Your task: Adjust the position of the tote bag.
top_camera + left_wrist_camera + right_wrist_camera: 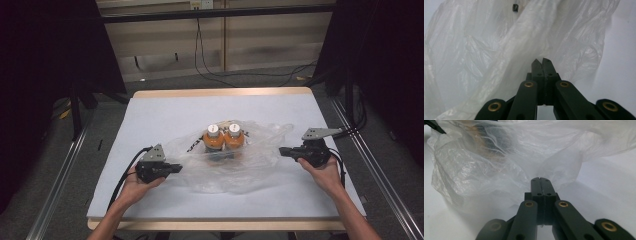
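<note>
A clear plastic bag (250, 172) lies crumpled in the middle of the white-covered table (165, 107). Inside it stand two orange bottles with white caps (213, 138) (234, 136), side by side. My left gripper (179, 167) rests at the bag's left edge, jaws together. My right gripper (281, 150) is at the bag's right edge, also shut. In the left gripper view the closed tips (542, 60) meet a fold of the bag (486, 50). In the right gripper view the closed tips (540, 178) touch the bag (499, 167). Whether film is pinched I cannot tell.
Bare white table surface runs in front of the bag and behind it. Metal rails (60, 175) flank the table on both sides. Cables (210, 75) trail on the floor beyond the far edge, and dark stands (75, 110) rise at the left and right.
</note>
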`<state>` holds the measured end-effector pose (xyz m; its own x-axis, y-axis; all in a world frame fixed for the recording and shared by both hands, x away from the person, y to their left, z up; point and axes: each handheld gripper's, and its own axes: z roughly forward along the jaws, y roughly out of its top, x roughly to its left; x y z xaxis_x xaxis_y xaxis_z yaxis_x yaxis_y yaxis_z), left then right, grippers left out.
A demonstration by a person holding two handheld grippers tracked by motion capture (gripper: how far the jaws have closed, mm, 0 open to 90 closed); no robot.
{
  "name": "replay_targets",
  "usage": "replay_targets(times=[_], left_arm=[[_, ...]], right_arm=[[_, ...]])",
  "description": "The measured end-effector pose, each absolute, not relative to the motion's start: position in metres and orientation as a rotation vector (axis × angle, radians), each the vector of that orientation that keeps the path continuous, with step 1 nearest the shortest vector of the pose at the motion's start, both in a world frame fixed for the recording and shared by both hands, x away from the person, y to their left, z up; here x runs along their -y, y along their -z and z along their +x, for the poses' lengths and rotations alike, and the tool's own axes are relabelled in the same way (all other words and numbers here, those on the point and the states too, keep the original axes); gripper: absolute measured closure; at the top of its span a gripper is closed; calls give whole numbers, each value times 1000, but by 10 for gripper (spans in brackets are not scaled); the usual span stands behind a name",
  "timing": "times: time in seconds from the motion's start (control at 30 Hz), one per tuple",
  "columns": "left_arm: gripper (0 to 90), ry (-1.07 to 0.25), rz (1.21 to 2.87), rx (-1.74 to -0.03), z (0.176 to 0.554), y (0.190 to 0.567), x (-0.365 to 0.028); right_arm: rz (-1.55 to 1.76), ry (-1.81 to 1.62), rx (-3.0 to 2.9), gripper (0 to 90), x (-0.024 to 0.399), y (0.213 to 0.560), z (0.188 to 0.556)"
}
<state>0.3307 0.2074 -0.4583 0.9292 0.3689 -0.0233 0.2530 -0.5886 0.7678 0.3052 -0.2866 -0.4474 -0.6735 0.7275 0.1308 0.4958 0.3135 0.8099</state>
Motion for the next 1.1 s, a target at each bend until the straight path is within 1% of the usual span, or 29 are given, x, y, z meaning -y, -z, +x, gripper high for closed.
replay_targets(times=[0.03, 0.1, 0.6, 0.63, 0.77, 1.03, 1.07, 1.1], left_arm=[[900, -171, 2236, -435, 331, 459, -207], [900, -205, 2247, -456, 331, 460, -207], [900, -131, 2300, -500, 340, 480, -211], [900, -152, 2311, -506, 339, 479, -212], [900, -188, 2317, -499, 335, 479, -211], [900, -150, 2299, -511, 334, 478, -211], [897, -127, 2286, -500, 333, 478, -209], [881, -120, 2276, -496, 332, 476, -208]], right_arm=[[1114, -1287, -2330, 900, 287, 449, 306], [1127, -1271, -2332, 900, 287, 452, 307], [1179, -1085, -2405, 900, 285, 480, 319], [1190, -1090, -2403, 900, 286, 481, 319], [1212, -1075, -2399, 900, 288, 484, 320], [1219, -1033, -2370, 900, 285, 482, 316], [1204, -1041, -2370, 893, 285, 481, 316], [1210, -1070, -2357, 816, 285, 479, 315]])
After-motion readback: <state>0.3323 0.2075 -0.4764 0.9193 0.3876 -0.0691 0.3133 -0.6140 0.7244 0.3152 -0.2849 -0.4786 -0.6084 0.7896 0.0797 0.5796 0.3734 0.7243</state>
